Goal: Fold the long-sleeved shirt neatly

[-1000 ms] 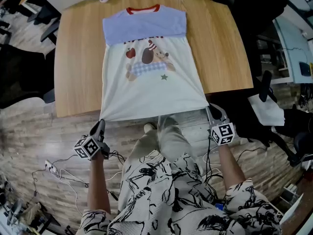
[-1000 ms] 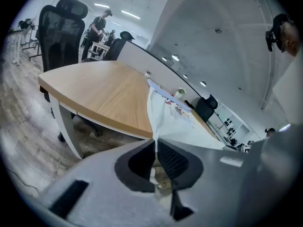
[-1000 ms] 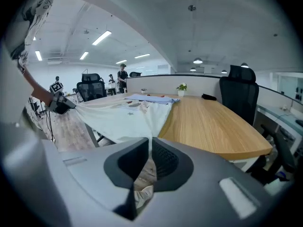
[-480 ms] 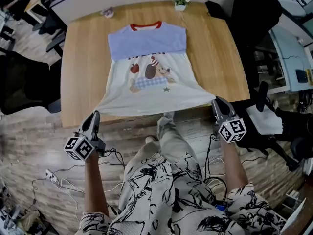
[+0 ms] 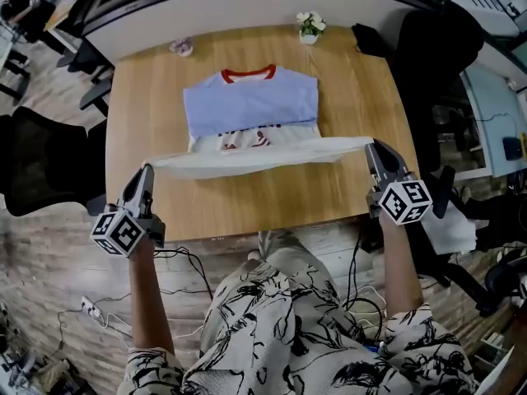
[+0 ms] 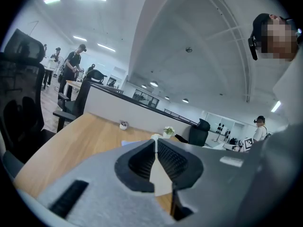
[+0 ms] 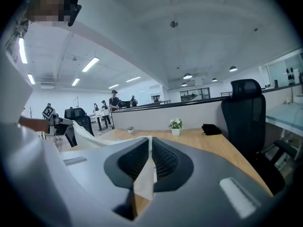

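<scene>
Table point(image 5: 354, 183): shirt point(image 5: 251, 105) hem covers most print.

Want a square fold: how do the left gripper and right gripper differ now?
In the head view the right gripper sits farther toward the collar than the left gripper, so the hem slants. The left gripper angles right, the right gripper angles left. Both are shut on a hem corner.

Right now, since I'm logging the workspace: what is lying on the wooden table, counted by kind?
shirt: 1
flowering pot plant: 1
small pot: 1
black pouch: 1
Total: 4
</scene>
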`<control>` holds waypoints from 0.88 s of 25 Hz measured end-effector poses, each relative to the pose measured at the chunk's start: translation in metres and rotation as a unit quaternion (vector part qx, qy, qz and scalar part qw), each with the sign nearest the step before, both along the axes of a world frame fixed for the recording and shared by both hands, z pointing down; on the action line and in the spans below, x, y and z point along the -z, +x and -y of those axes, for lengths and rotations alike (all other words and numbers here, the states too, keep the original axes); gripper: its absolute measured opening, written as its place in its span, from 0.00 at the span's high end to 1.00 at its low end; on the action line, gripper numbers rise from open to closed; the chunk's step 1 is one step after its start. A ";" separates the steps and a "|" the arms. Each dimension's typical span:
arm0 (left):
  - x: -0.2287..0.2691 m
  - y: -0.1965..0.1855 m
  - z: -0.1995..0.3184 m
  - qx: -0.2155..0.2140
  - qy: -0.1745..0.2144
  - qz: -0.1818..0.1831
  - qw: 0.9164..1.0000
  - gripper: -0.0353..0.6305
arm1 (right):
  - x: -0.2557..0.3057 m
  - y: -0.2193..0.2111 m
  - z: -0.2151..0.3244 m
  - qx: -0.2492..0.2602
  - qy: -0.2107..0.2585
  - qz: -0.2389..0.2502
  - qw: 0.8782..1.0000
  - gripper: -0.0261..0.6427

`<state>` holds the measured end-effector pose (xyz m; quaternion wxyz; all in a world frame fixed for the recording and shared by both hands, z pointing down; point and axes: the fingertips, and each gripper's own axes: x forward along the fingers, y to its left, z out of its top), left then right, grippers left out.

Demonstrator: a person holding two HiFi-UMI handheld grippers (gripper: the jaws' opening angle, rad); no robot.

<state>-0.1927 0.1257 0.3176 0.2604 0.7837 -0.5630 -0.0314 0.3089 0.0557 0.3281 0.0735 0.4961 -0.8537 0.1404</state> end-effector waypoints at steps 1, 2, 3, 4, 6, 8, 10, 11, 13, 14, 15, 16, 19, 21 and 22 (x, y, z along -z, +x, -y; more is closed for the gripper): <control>0.000 -0.004 0.013 0.004 -0.002 -0.001 1.000 0.92 | 0.003 -0.003 0.015 0.000 -0.004 0.003 1.000 0.91; -0.001 -0.008 0.025 0.007 -0.004 -0.002 1.000 0.91 | 0.006 -0.007 0.030 0.001 -0.007 0.006 1.000 0.91; -0.002 -0.012 0.038 0.011 -0.007 -0.002 1.000 0.92 | 0.008 -0.011 0.045 0.003 -0.010 0.006 1.000 0.91; -0.003 -0.015 0.050 0.015 -0.008 0.000 1.000 0.92 | 0.009 -0.014 0.059 0.005 -0.013 0.005 1.000 0.91; -0.004 -0.018 0.076 0.022 -0.007 0.002 1.000 0.92 | 0.011 -0.017 0.087 0.007 -0.015 0.005 1.000 0.91; -0.002 -0.019 0.103 0.029 -0.003 0.007 1.000 0.92 | 0.012 -0.019 0.116 0.007 -0.019 0.009 1.000 0.91; -0.004 -0.020 0.130 0.033 -0.004 0.016 0.999 0.92 | 0.008 -0.019 0.143 0.008 -0.026 0.013 1.000 0.91; -0.007 -0.021 0.143 0.036 -0.007 0.021 0.999 0.92 | 0.005 -0.020 0.156 0.009 -0.031 0.013 0.999 0.91; -0.015 -0.025 0.171 0.043 -0.014 0.029 0.999 0.92 | -0.001 -0.024 0.183 0.012 -0.042 0.013 0.999 0.91; -0.020 -0.028 0.184 0.046 -0.018 0.033 0.998 0.92 | -0.005 -0.027 0.196 0.014 -0.048 0.011 0.999 0.91; -0.027 -0.033 0.196 0.047 -0.025 0.038 0.998 0.92 | -0.009 -0.032 0.208 0.017 -0.054 0.008 0.998 0.91; -0.035 -0.037 0.207 0.047 -0.034 0.042 0.997 0.91 | -0.015 -0.037 0.220 0.019 -0.061 0.003 0.998 0.91; -0.070 -0.046 0.240 0.046 -0.069 0.042 0.996 0.91 | -0.042 -0.047 0.253 0.019 -0.091 -0.006 0.996 0.91; -0.097 -0.052 0.259 0.044 -0.092 0.031 0.994 0.91 | -0.066 -0.052 0.270 0.014 -0.115 -0.005 0.993 0.91; -0.110 -0.054 0.267 0.040 -0.103 0.027 0.994 0.91 | -0.079 -0.054 0.279 0.011 -0.126 -0.005 0.992 0.91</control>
